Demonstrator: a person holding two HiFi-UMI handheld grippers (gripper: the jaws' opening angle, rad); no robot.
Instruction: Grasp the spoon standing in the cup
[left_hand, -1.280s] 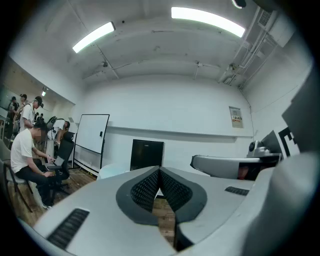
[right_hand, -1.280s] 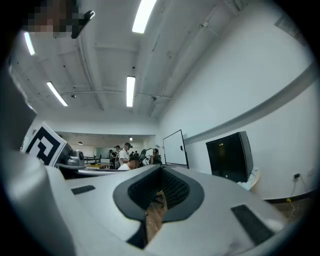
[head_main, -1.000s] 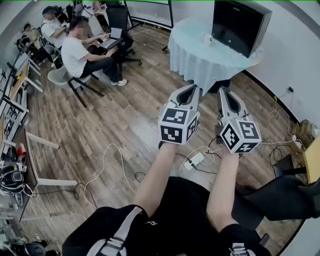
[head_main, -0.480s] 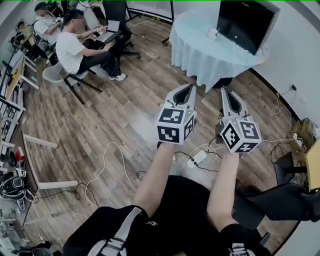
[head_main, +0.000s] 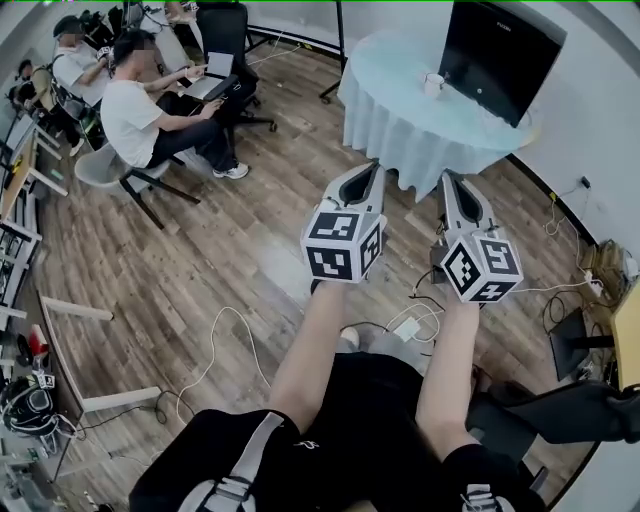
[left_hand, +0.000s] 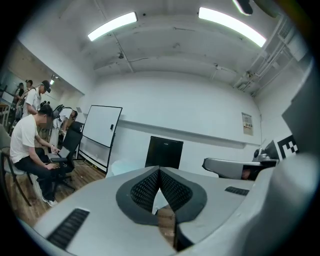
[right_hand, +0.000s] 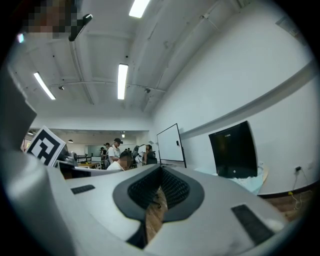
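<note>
Holding left gripper (head_main: 372, 166) and right gripper (head_main: 449, 178) closed, empty, mid-frame.
Upper right, cup (head_main: 433, 84) is sitting on table (head_main: 385, 112).

Cup (head_main: 433, 84) on the table (head_main: 390, 105) ahead — monitor (head_main: 498, 55) just to its right.

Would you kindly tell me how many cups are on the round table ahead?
1. A white cup stands on the round table, just left of the black screen. Others may be hidden behind that screen.
</note>
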